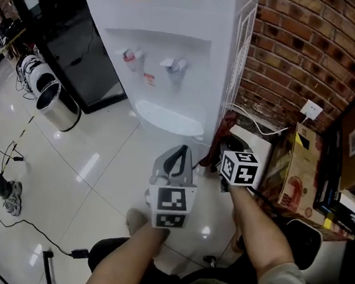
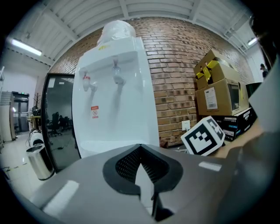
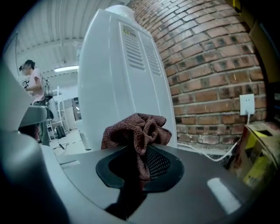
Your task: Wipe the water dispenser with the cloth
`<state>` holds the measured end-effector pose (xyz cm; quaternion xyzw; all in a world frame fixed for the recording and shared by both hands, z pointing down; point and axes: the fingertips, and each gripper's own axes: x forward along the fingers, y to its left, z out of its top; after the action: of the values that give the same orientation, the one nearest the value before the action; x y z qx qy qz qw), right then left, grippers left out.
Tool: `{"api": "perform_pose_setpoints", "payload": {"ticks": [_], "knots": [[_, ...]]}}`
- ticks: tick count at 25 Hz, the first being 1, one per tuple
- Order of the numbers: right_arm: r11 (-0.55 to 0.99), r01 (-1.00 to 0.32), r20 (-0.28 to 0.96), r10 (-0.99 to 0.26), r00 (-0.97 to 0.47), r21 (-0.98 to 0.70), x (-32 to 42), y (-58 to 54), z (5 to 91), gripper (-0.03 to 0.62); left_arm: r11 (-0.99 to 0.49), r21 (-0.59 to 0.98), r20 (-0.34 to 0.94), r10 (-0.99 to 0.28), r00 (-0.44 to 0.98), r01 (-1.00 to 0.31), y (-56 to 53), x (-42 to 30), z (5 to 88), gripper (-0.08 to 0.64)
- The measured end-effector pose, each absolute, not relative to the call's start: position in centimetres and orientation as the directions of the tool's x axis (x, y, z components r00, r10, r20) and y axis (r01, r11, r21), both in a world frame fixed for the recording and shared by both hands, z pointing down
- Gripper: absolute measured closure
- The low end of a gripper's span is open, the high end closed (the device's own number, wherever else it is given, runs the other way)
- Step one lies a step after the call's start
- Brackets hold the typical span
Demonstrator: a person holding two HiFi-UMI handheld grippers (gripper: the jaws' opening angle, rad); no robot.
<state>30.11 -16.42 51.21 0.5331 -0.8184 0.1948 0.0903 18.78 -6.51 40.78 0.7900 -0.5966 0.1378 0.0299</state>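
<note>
The cloth [image 3: 138, 129] is dark red-brown terry with a nubbly weave. It sits crumpled in a loose bunch that puffs out above the right gripper [image 3: 140, 151], whose jaws pinch a fold of it. A strip of the cloth trails down between them into shadow. It sits low beside the dispenser [image 3: 118, 83], in front of the slotted side panel and near the brick wall [image 3: 205, 65]. Whether cloth and panel touch cannot be told.

In the head view the dispenser [image 1: 175, 38] is white and glossy, with a yellow logo on top. Two taps sit in a front recess, one red and one pale, with a small red-and-white sticker below them and a rounded drip tray underneath.

The left gripper [image 2: 140, 151] points at the dispenser's front, its jaws pressed together at the tips with nothing held.
</note>
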Motion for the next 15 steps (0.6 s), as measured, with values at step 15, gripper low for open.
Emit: {"api": "perform_pose_setpoints", "payload": {"ticks": [15], "knots": [[0.228, -0.92, 0.657, -0.646, -0.388, -0.319, 30.0, -14.7, 70.0, 0.52, -0.319, -0.07, 0.282, -0.915, 0.288, -0.945, -7.7, 22.0, 41.5, 0.56]]}}
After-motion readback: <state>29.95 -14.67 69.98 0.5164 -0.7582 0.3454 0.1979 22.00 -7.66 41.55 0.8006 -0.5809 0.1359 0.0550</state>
